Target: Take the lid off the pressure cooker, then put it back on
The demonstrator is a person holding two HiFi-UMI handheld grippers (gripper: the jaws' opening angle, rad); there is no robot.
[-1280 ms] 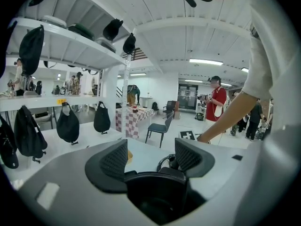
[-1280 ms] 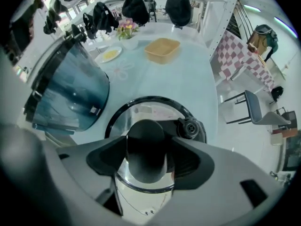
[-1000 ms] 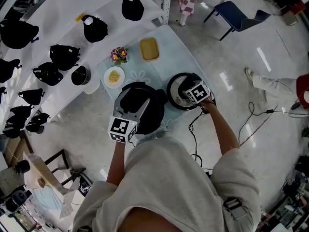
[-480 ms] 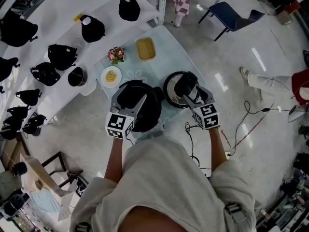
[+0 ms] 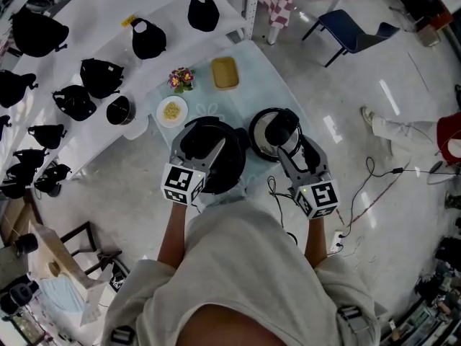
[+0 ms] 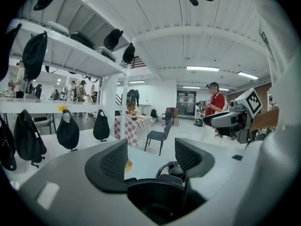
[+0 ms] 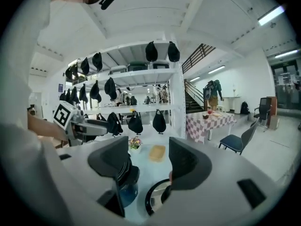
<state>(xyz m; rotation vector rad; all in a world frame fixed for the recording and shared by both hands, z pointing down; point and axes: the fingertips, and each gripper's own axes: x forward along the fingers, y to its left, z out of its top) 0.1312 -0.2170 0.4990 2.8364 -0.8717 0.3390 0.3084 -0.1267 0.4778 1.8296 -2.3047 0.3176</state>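
The black pressure cooker stands open on the pale blue tablecloth. Its lid lies on the cloth just to its right, shiny inside showing. My left gripper hovers open above the cooker's mouth, with the cooker's rim below its jaws and nothing between them. My right gripper hangs open above the lid's near edge and apart from it. Its jaws have just been closing a little, with nothing between them. In the right gripper view the lid's ring lies below the right gripper and the cooker sits at the left.
On the table's far side are a plate of yellow food, a yellow tray, small flowers and a black cup. Black bags hang along white shelving at the left. A blue chair and floor cables are at the right.
My right gripper has risen off the lid and drawn back toward me, leaving the lid on the cloth. My left gripper has stayed above the cooker.
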